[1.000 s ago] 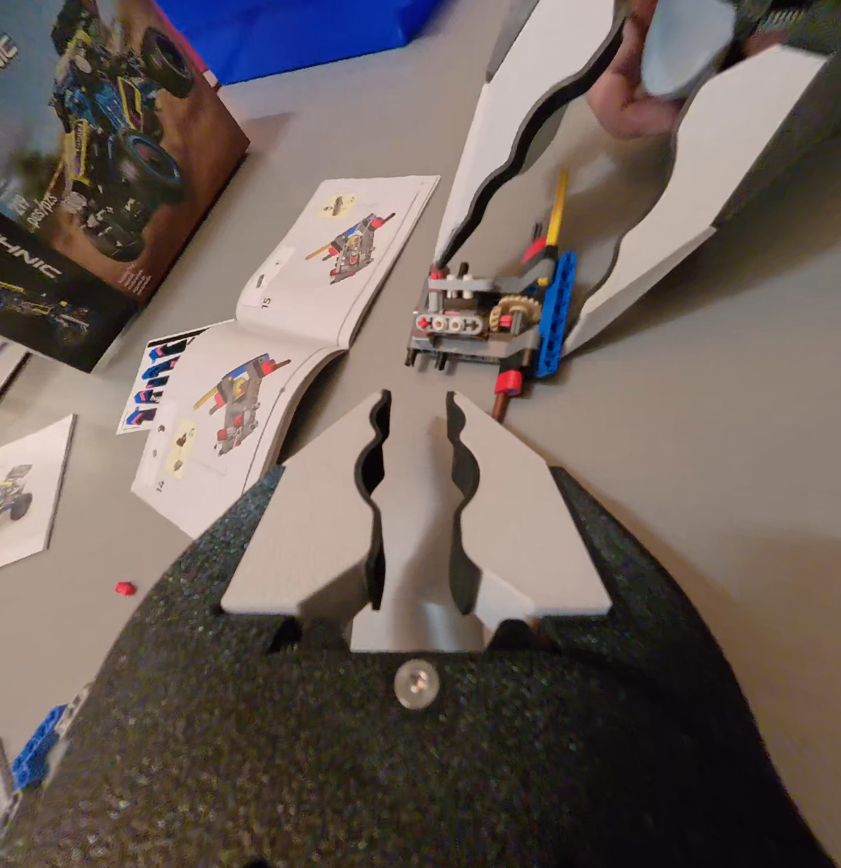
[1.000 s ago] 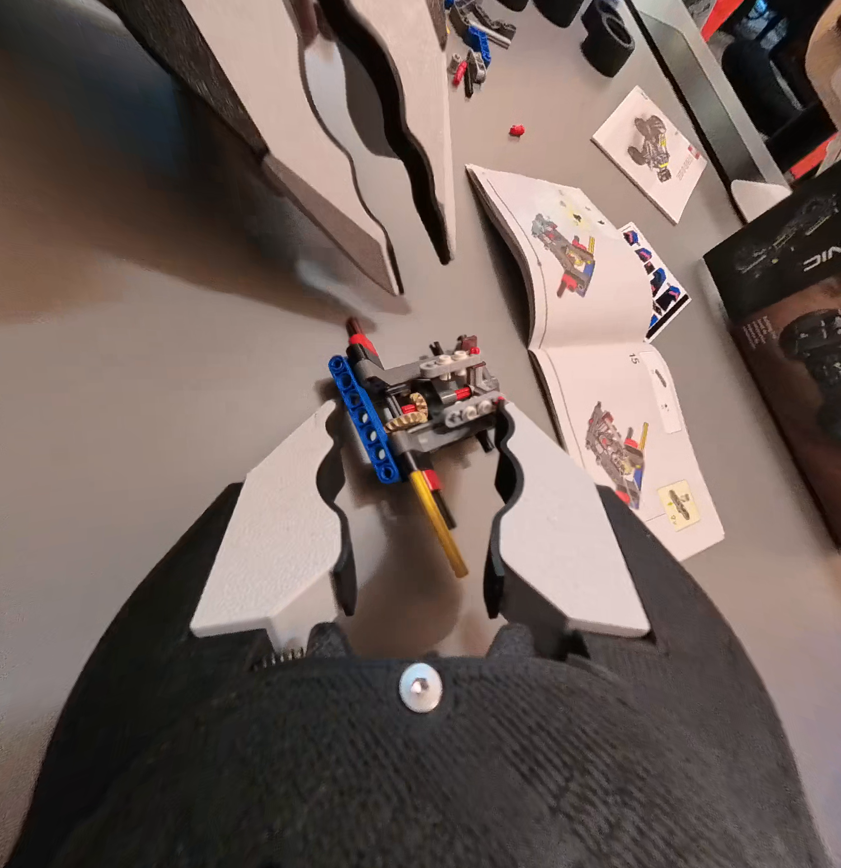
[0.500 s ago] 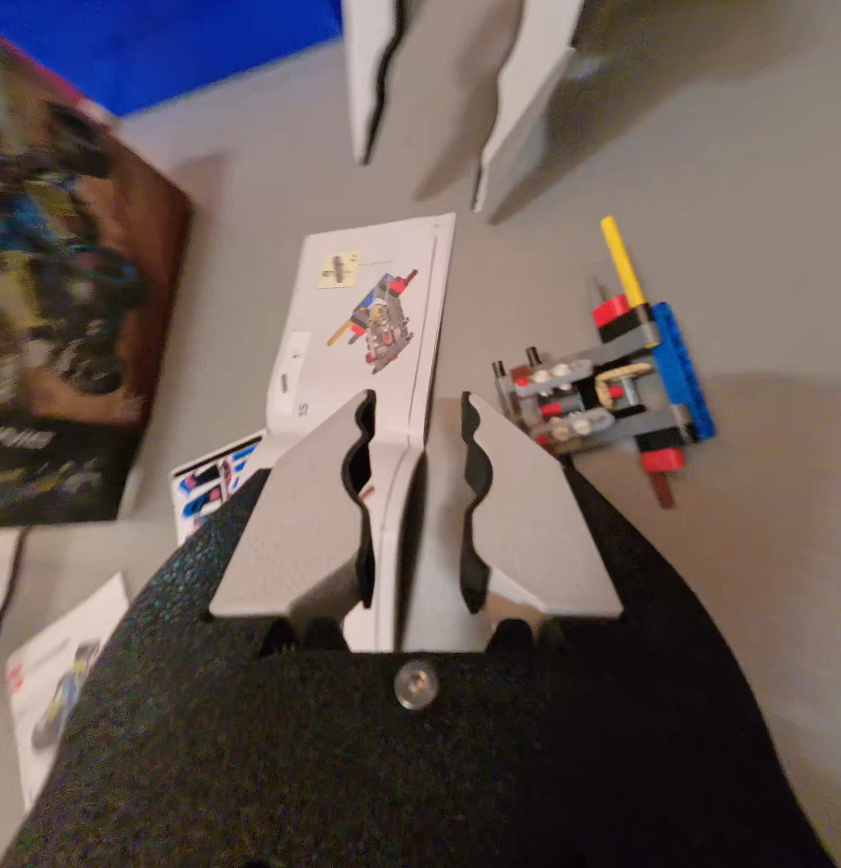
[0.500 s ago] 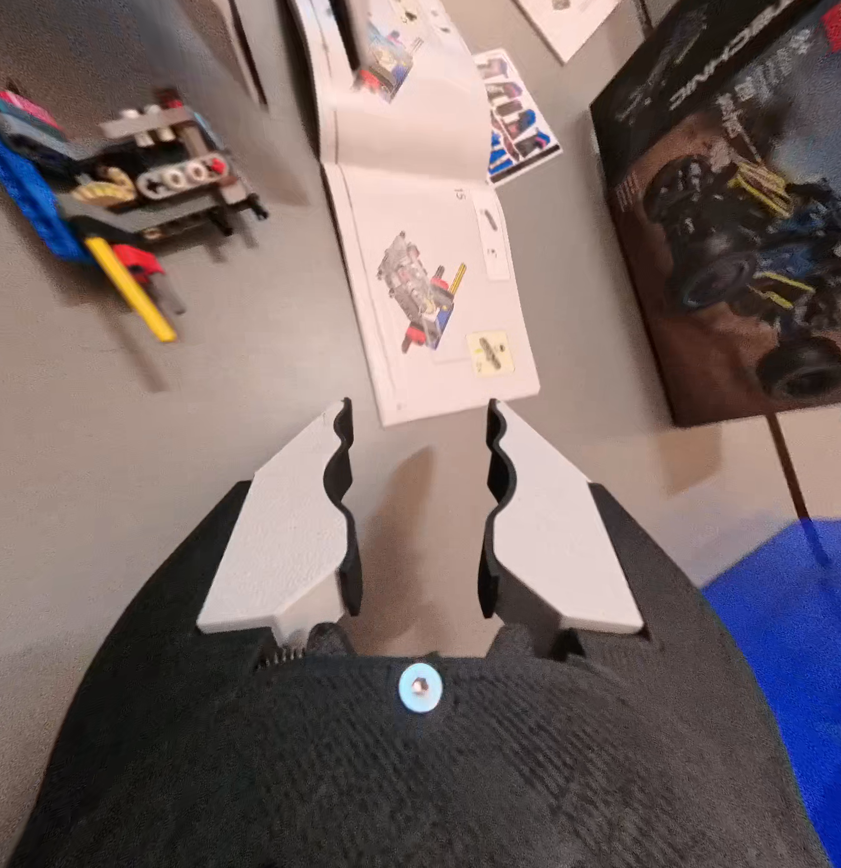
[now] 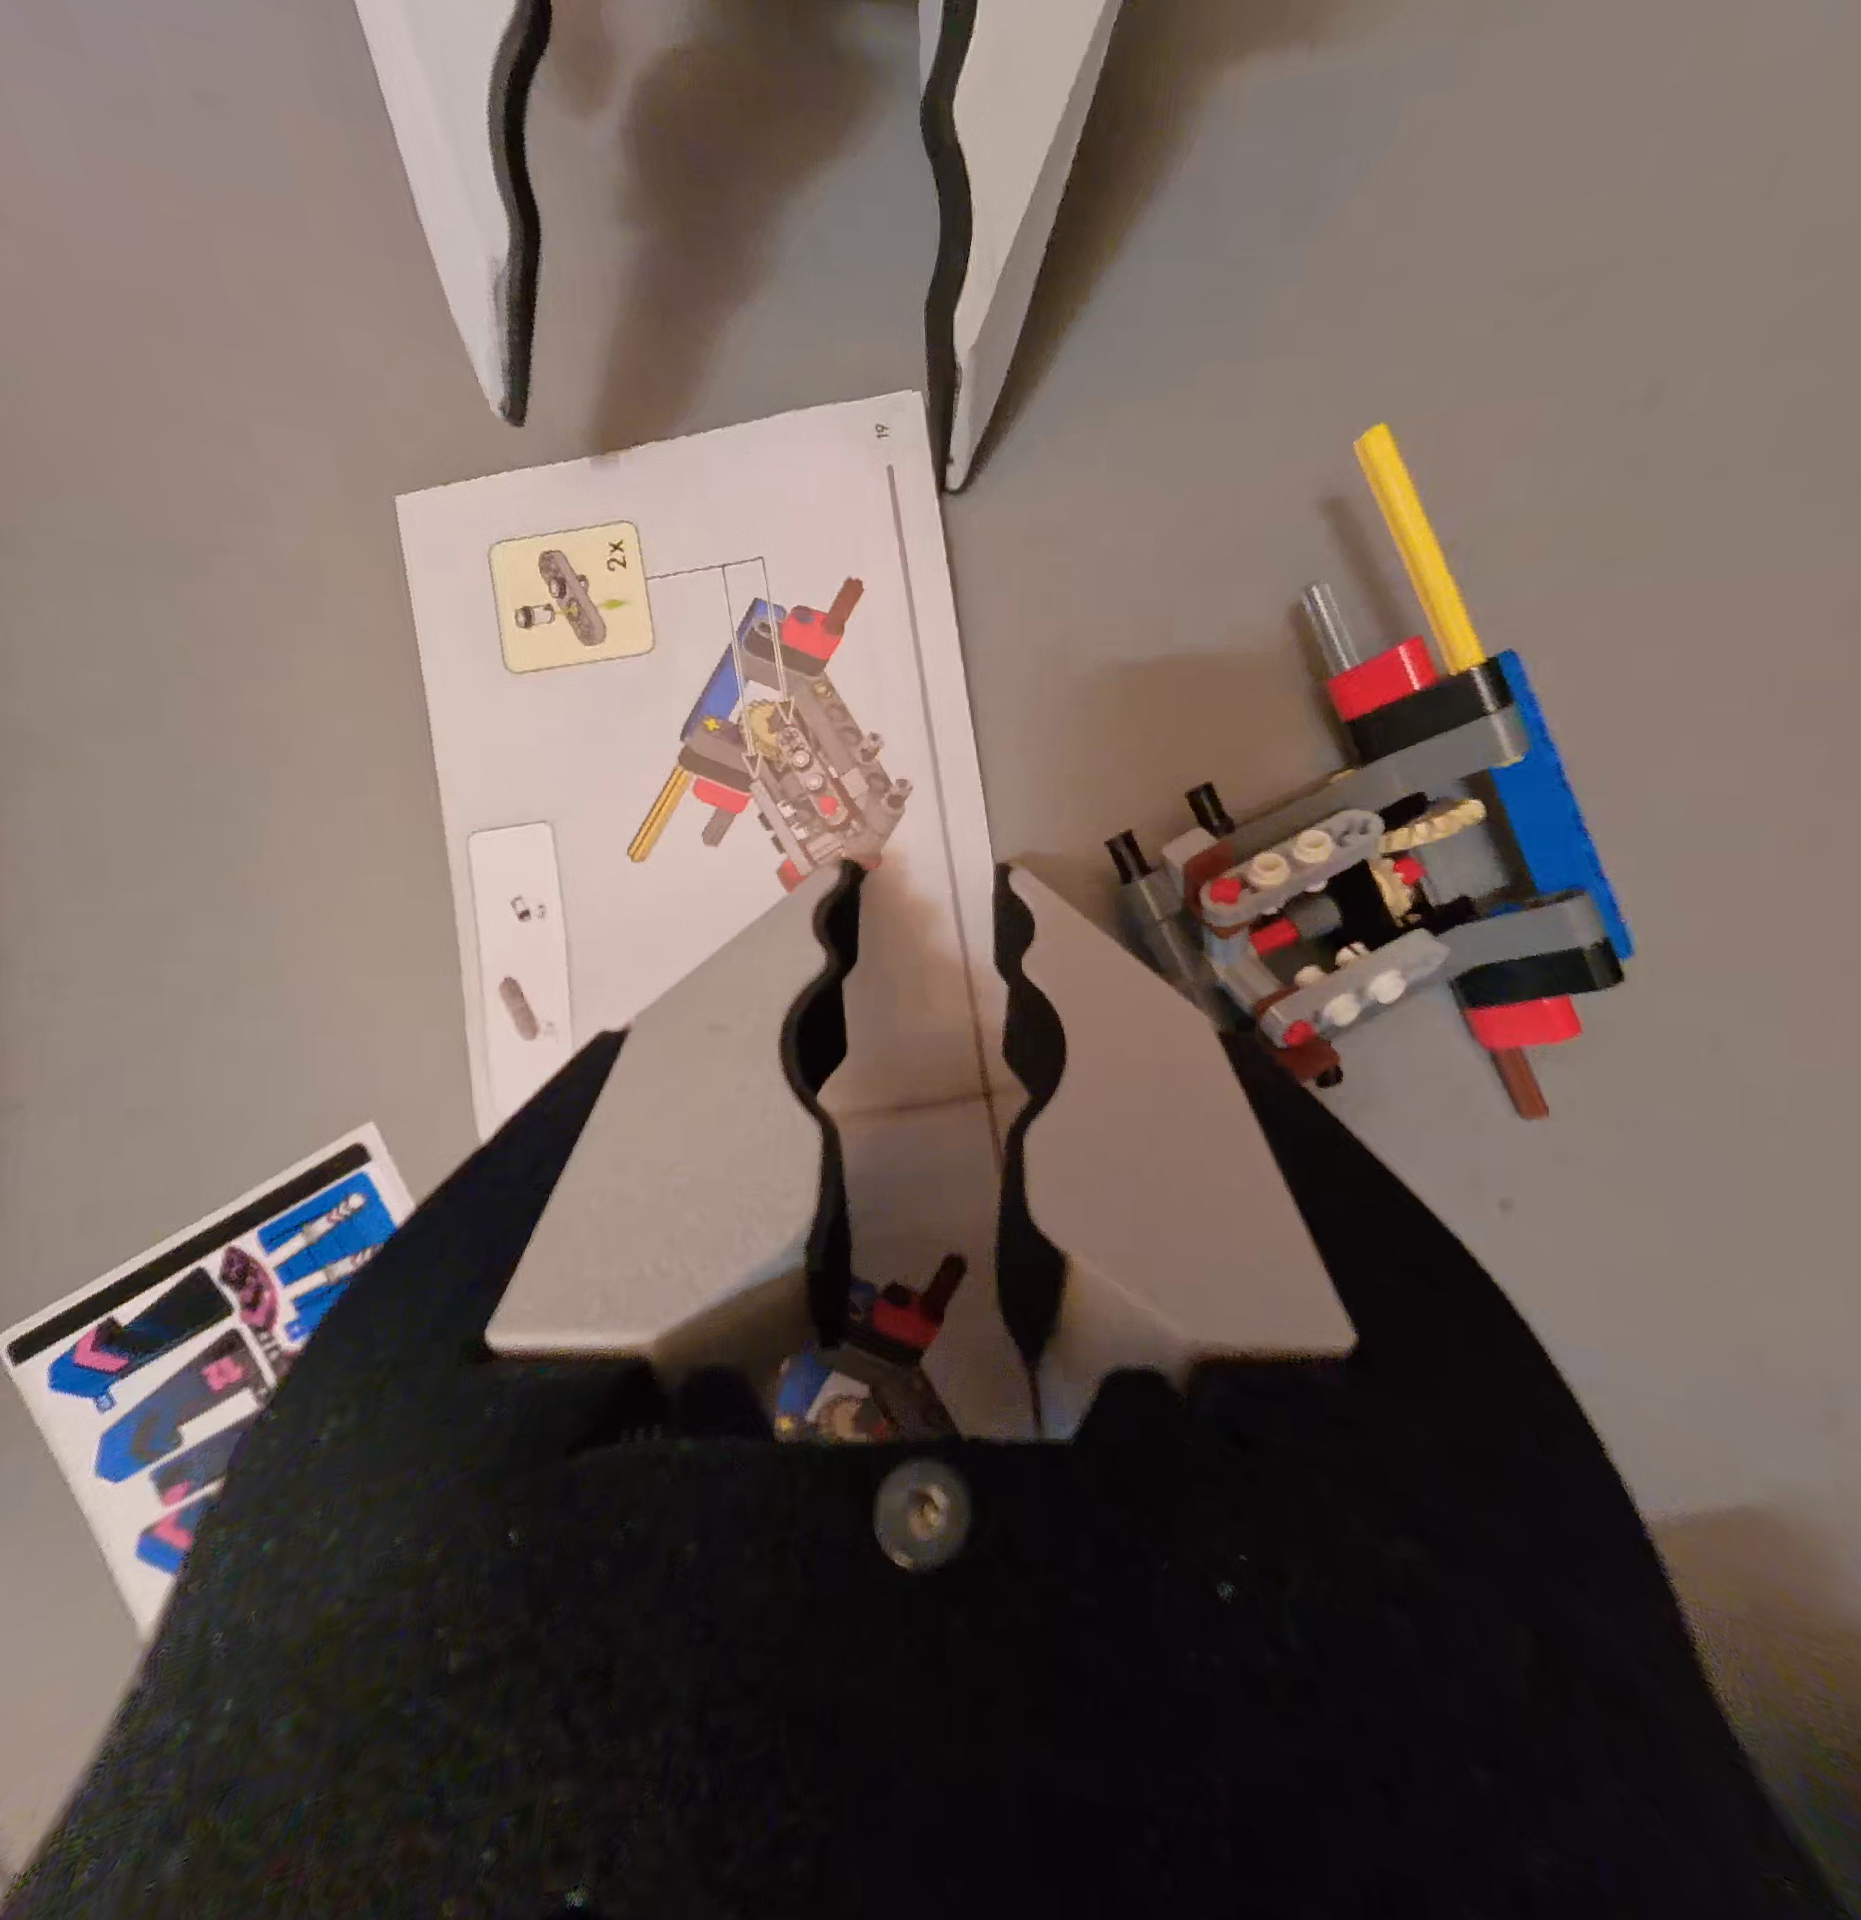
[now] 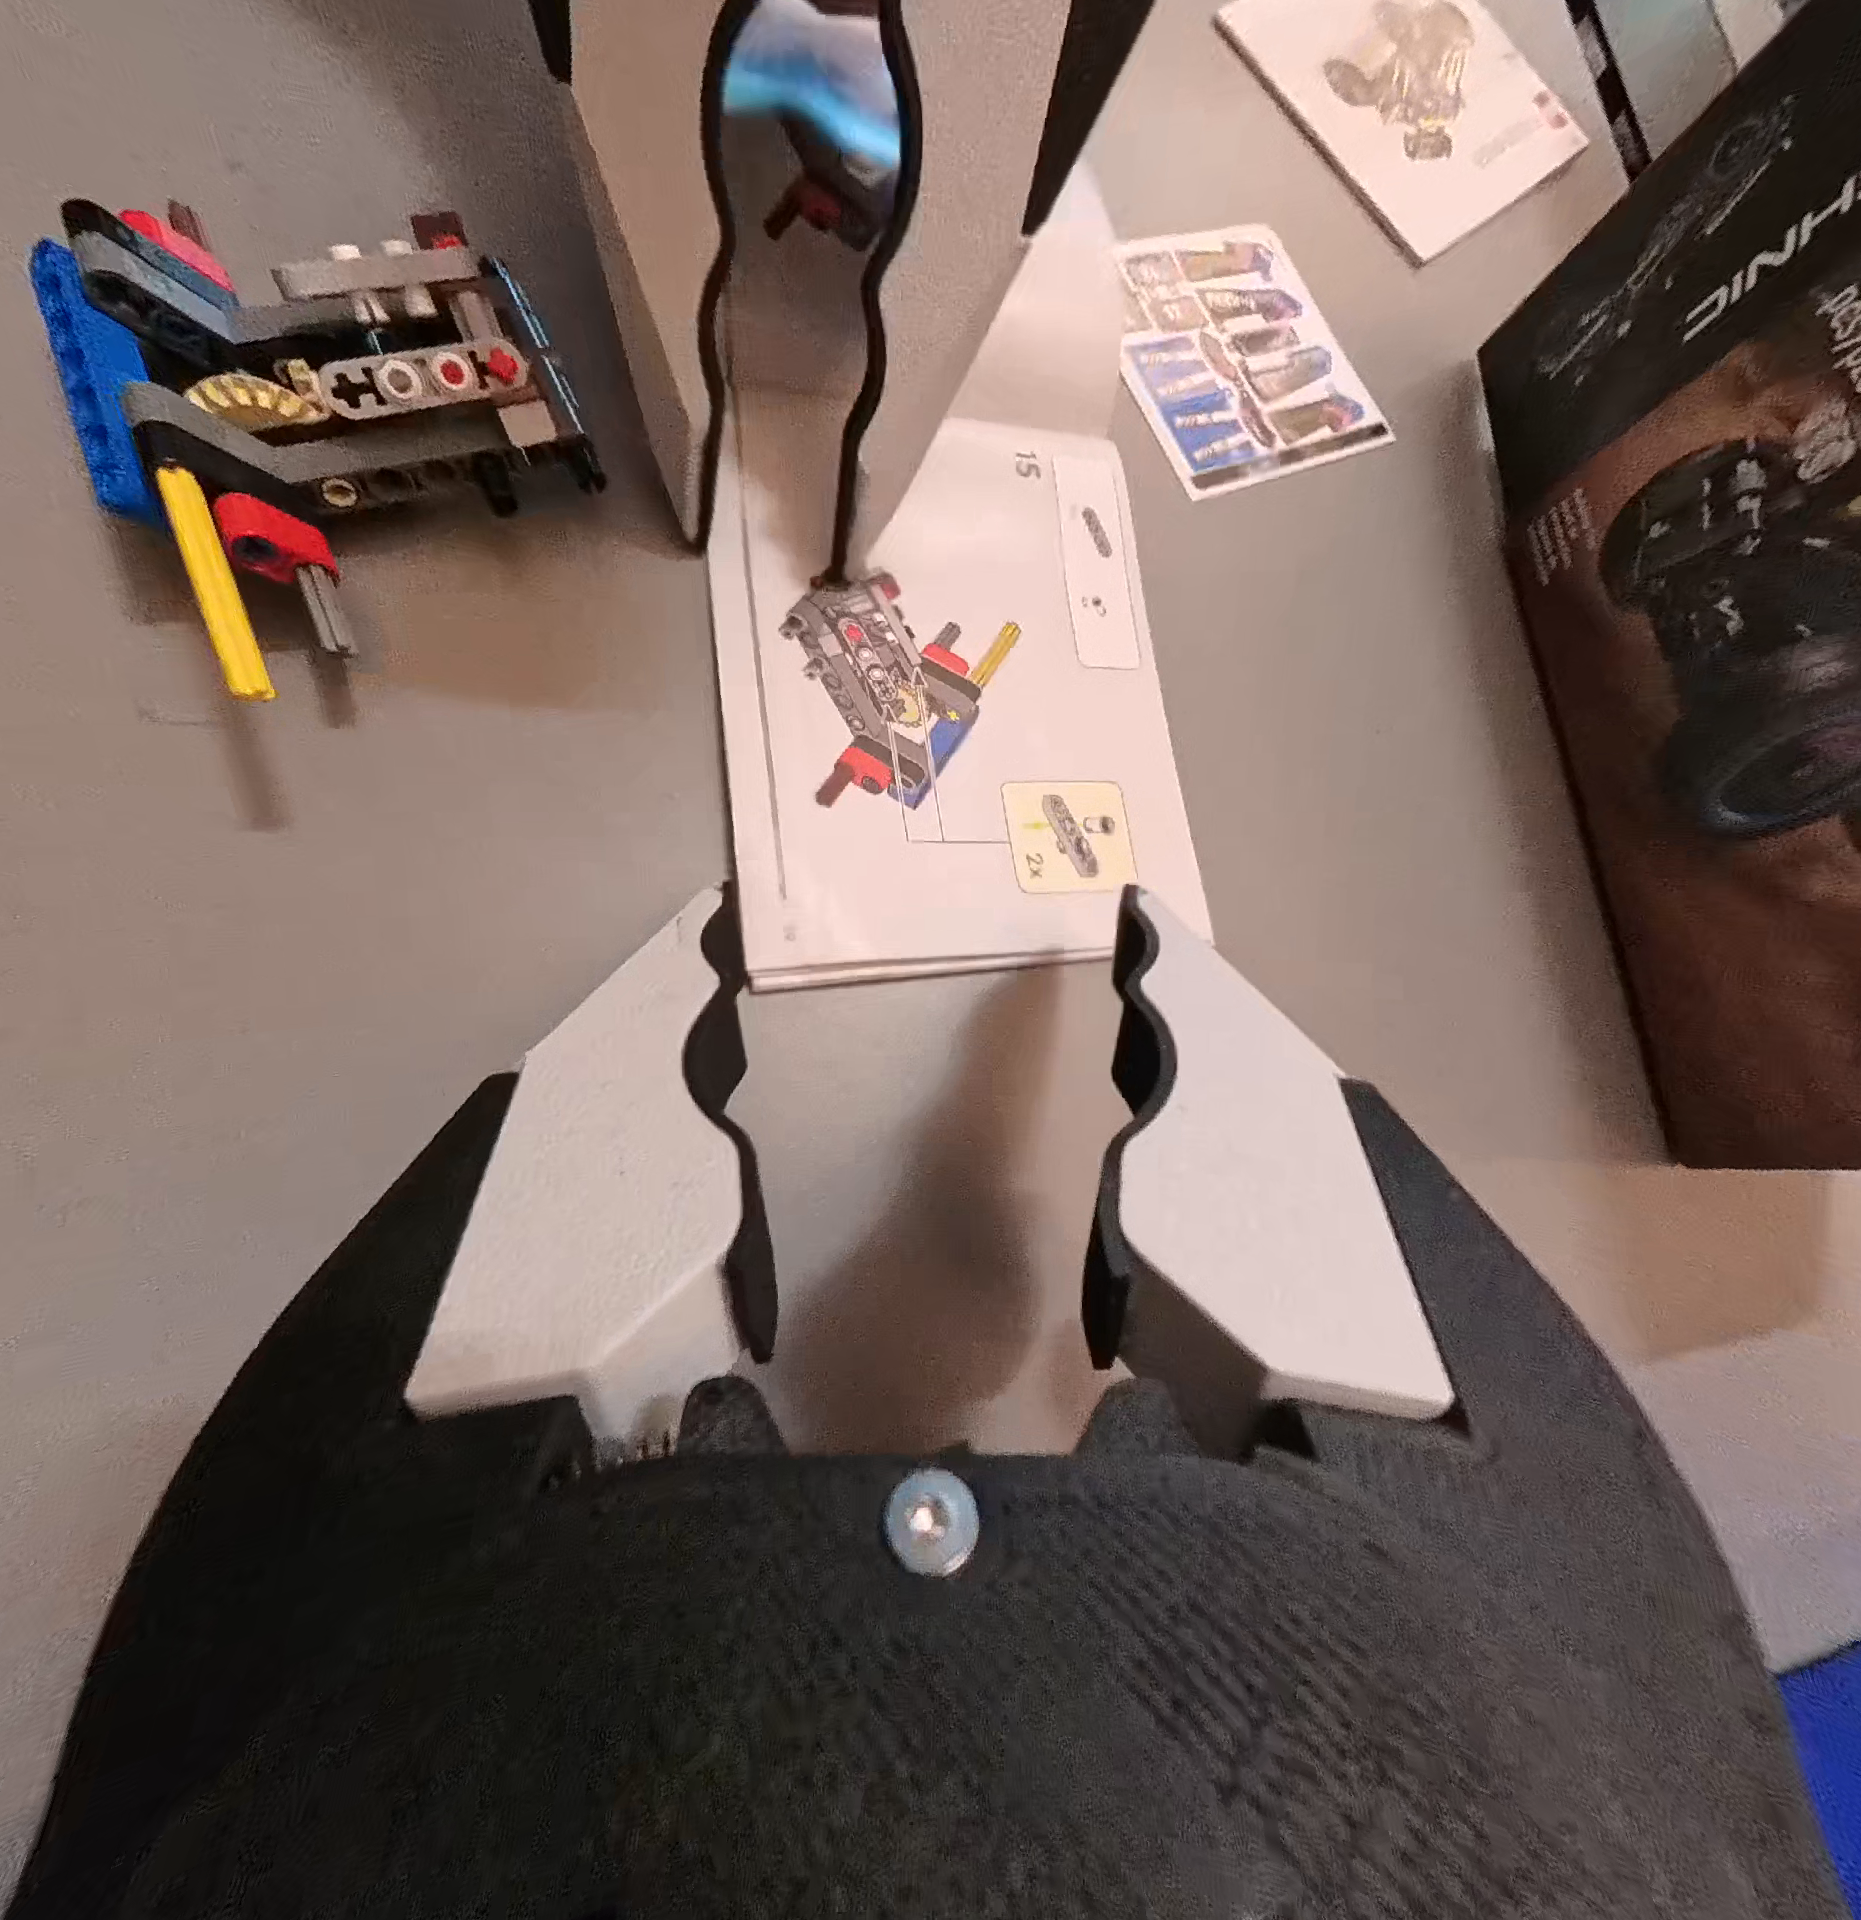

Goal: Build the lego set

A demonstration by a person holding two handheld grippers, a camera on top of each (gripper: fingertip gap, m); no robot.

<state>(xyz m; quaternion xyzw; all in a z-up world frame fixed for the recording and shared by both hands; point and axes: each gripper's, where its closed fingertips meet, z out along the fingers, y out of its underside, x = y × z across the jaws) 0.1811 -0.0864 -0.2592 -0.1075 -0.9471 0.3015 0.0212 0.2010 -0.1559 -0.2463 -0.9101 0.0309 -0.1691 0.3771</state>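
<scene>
The partly built lego assembly (image 5: 1305, 847), with a blue beam, grey beams, red bushes and a yellow axle, lies on the grey table right of my left gripper. It also shows at the upper left of the right wrist view (image 6: 406, 379). The open instruction booklet (image 5: 593, 779) lies between both grippers. My left gripper (image 5: 926, 883) hangs over the booklet's page, its jaws a narrow gap apart and empty. My right gripper (image 6: 924, 902) is wide open and empty at the booklet's (image 6: 1061, 727) near edge. The grippers face each other.
A sticker sheet (image 5: 178, 1382) lies beside the booklet and also shows in the right wrist view (image 6: 1248, 353). The dark set box (image 6: 1736, 623) stands to the right. A second small booklet (image 6: 1404, 114) lies beyond. A blue surface (image 6: 1840, 1818) shows at the corner.
The right gripper drew back from around the assembly and swung to the booklet. The left gripper moved over the booklet's page. The assembly stays on the table.
</scene>
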